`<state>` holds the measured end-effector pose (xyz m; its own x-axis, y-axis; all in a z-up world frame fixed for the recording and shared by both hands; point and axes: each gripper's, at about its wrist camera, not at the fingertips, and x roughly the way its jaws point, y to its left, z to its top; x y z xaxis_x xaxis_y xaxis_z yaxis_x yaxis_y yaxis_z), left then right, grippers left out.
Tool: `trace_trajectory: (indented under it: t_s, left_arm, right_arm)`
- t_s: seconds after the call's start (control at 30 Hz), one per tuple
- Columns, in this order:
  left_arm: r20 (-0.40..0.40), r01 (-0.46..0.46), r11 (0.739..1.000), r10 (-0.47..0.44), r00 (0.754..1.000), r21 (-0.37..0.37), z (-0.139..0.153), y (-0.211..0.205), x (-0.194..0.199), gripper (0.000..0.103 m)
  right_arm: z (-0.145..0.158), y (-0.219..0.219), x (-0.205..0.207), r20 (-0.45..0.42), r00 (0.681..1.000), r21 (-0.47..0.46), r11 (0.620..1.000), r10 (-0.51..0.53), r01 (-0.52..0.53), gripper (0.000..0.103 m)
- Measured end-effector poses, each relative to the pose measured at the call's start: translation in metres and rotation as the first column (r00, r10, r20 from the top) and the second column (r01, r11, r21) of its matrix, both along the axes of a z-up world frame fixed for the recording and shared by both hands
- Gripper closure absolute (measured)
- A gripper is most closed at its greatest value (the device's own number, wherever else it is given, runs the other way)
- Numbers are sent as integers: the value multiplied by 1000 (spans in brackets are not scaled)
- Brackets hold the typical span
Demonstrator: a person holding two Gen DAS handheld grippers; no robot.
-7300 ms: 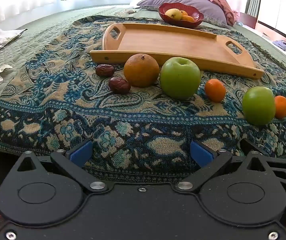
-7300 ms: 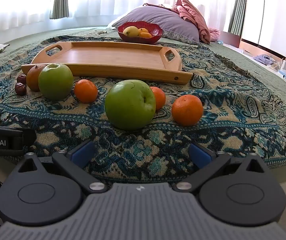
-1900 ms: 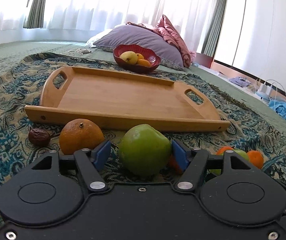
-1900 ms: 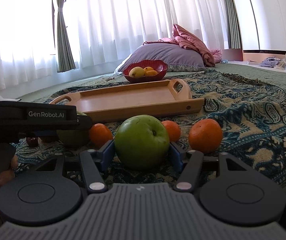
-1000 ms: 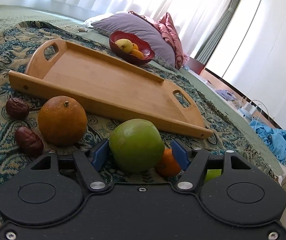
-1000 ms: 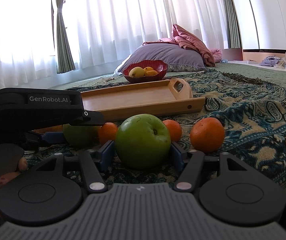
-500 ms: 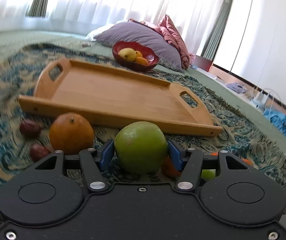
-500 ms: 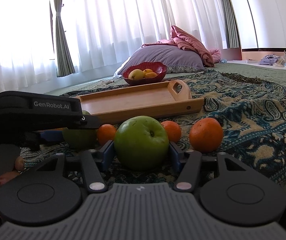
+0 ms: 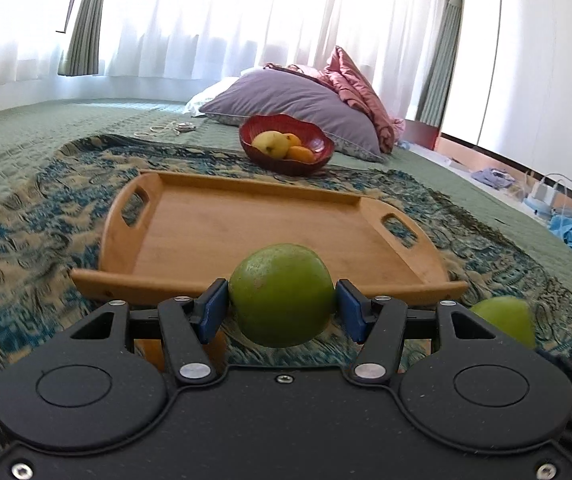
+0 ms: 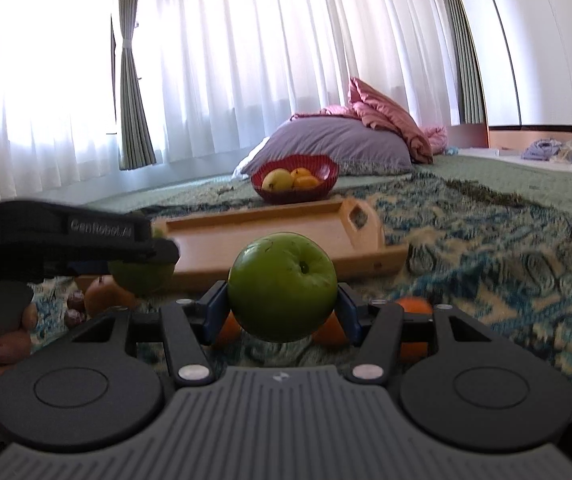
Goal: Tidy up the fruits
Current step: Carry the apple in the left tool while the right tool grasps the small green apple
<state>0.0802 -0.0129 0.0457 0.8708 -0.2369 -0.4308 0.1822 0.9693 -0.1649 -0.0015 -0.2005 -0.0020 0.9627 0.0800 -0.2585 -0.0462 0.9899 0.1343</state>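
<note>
Two hand-held grippers each clamp a green apple, both lifted clear of a patterned blanket on a bed. The left gripper has just closed, partway, its blue pads pressing either side of the left apple, which hangs in front of the near rim of a wooden tray. The right gripper has likewise just closed partway and grips the right apple, stem dimple facing the camera, short of the tray's right end. The tray is bare, so by this showing nothing has yet been sorted onto it; the job looks barely begun, with both apples about to be carried over and the remaining loose fruit to follow. Counted: two green apples, both held; three small oranges partly hidden behind the right gripper; one large brownish orange at the left; two dark dates beside it. Behind the tray, a red bowl holds one yellow fruit and what look like two orange ones. A person's fingers show at the left edge.
</note>
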Motion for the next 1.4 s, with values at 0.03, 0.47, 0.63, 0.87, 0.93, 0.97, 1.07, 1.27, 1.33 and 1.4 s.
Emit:
trace_trajectory:
  t_s: [0.03, 0.47, 0.63, 0.87, 0.93, 0.97, 1.07, 1.27, 1.33, 1.4]
  left_arm:
    - [2, -10, 1000, 10, 1000, 8, 3, 2, 4, 47]
    - [-42, -53, 998, 55, 998, 42, 32, 24, 72, 47]
    - [-104, -40, 999, 42, 994, 24, 38, 32, 108, 47]
    - [-194, -35, 999, 43, 980, 41, 30, 36, 162, 47]
    - [-214, -33, 998, 44, 976, 58, 24, 33, 173, 47]
    - [-221, -30, 997, 44, 974, 69, 20, 31, 178, 47]
    - [-228, -15, 996, 35, 973, 89, 13, 26, 188, 47]
    - [-241, -2, 995, 26, 970, 98, 5, 20, 200, 47]
    - [-242, -2, 995, 26, 970, 101, 5, 20, 202, 47]
    - [-237, 0, 995, 24, 971, 102, 4, 20, 202, 47]
  right_arm:
    - [4, -1, 3, 4, 1000, -4, 1000, -1, 1, 43]
    - [45, -25, 72, -115, 993, 16, 1000, 28, -26, 43]
    - [65, -39, 121, -172, 982, 85, 994, 82, -68, 43]
    - [74, -37, 188, -246, 962, 30, 993, 121, -117, 43]
    - [69, -35, 205, -290, 949, 27, 992, 126, -124, 43]
    - [66, -35, 214, -312, 941, 32, 992, 128, -124, 43]
    - [56, -32, 233, -364, 923, 36, 992, 127, -123, 43]
    - [39, -23, 254, -422, 900, 2, 993, 111, -121, 43]
    - [35, -22, 258, -433, 895, -4, 993, 105, -118, 43]
    - [33, -21, 260, -439, 893, -4, 994, 99, -112, 43]
